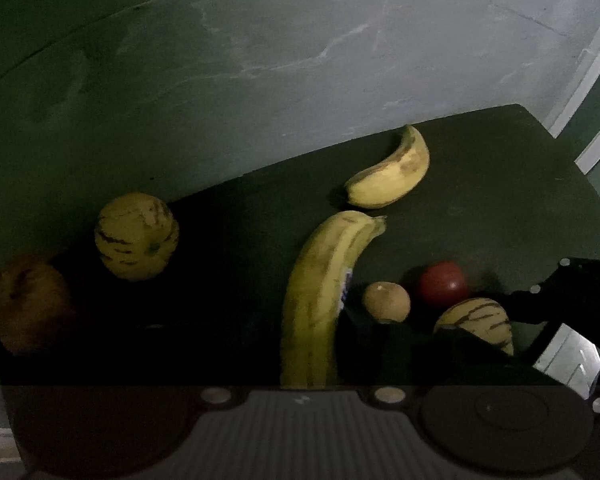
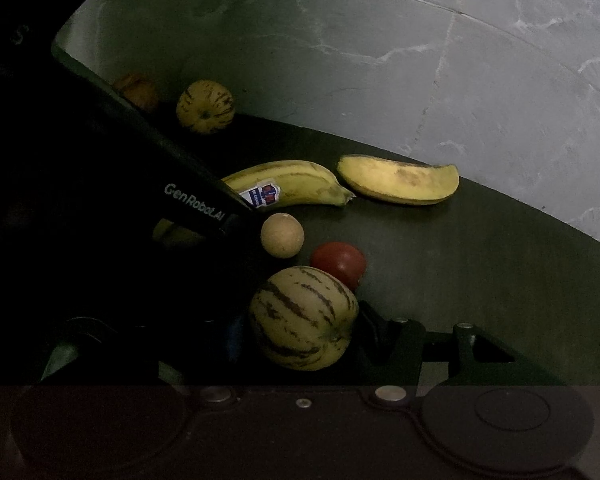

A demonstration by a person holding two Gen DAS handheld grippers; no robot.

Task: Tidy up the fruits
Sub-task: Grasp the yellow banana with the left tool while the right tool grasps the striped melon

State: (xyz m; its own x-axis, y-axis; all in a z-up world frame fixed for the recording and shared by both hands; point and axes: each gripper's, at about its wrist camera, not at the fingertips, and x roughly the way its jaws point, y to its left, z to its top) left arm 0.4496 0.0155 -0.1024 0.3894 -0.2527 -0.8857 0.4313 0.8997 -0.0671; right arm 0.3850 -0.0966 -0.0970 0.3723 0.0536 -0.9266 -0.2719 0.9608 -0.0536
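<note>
Banana (image 1: pixel 320 300) sits between my left fingers, clamped, it seems (dark, pads unseen). Right gripper (image 2: pixel 304 320) hugs the striped melon (image 2: pixel 304 318). Next: lift both, group with like fruit.

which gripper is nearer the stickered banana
Left. The left gripper has its fingers around the stickered banana; the right gripper sits at a striped melon further off.
</note>
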